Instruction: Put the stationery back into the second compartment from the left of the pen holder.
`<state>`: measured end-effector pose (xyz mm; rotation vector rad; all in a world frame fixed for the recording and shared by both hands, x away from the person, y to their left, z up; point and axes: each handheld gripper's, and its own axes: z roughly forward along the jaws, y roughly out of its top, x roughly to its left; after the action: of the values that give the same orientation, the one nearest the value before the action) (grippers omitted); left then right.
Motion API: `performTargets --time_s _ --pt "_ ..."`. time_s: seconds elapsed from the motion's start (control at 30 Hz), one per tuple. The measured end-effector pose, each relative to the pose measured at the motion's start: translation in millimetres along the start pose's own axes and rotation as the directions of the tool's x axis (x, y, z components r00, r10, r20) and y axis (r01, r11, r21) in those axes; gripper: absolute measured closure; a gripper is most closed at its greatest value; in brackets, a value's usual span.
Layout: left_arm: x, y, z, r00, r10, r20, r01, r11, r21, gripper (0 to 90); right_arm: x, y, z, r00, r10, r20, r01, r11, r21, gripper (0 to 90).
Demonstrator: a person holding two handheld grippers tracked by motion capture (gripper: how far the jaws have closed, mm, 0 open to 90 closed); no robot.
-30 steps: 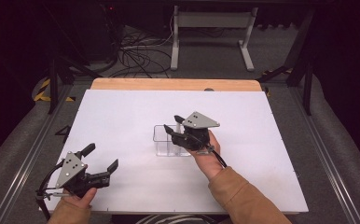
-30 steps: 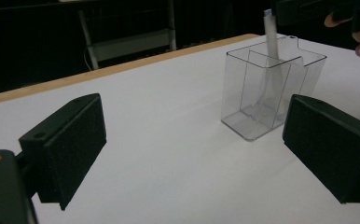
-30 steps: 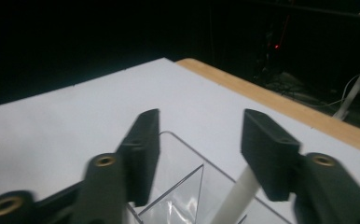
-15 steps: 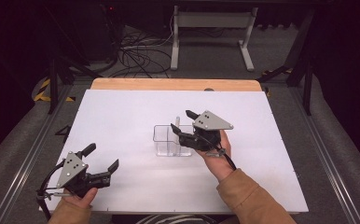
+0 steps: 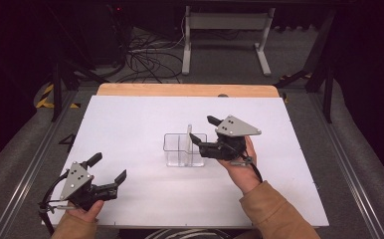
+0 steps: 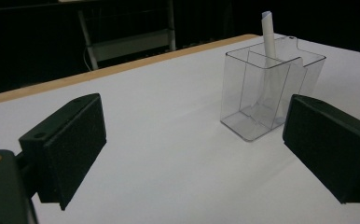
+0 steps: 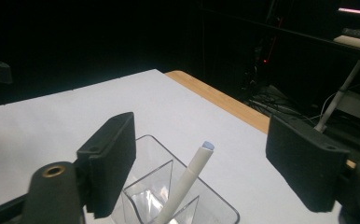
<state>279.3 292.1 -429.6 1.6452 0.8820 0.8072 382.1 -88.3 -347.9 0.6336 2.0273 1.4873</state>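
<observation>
**White table, clear divided holder at centre, one pen in it**

A white table top [image 5: 145, 124] with a wooden far edge sits in a dark room; cables and a metal stand lie on the floor beyond it.

Your right gripper [image 5: 203, 130] hovers just right of the clear holder [image 5: 184, 150], jaws spread wide and empty. In the right gripper view, the jaws stand to either side of a white pen [image 7: 187, 183]. The pen leans in the holder's middle, its pale tip rising above the rim between the jaws and touching neither. Your right hand [image 5: 240, 169] grips the tool from below, with a tan sleeve [image 5: 274, 214] behind it.

Your left gripper [image 5: 109, 171] is held low at the near left corner of the table, well apart from the holder, jaws also wide and empty. In the left gripper view the holder stands ahead and to the right, its inner partition visible, with the pen upright against that partition and poking above the rim.
</observation>
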Motion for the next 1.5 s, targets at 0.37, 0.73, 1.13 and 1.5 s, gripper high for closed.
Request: performTargets --time_s 0.37,0.73,1.13,1.5 --pt "-0.8 0.8 -0.4 1.0 0.001 0.004 -0.001 1.0 0.002 7.1 -21.0 -8.8 -36.7 0.999 0.035 -0.028 -0.035 0.999 0.003 11.8" --pt "-1.1 1.2 -0.5 0.9999 0.0 0.01 0.0 1.0 0.004 7.1 -32.7 -32.2 -69.5 0.9997 0.013 -0.02 -0.013 1.0 -0.009 9.3" --pt "-2.3 2.5 -1.2 0.9999 0.006 0.014 -0.006 1.0 0.002 7.1 -42.3 -74.2 -90.0 0.9986 0.048 -0.021 -0.047 0.998 0.028 1.2" --pt "-5.0 2.7 -0.7 0.9998 0.013 0.016 -0.013 0.9999 0.008 7.2 -50.7 -116.0 -98.4 0.9884 0.139 -0.061 -0.133 0.987 0.095 0.9"
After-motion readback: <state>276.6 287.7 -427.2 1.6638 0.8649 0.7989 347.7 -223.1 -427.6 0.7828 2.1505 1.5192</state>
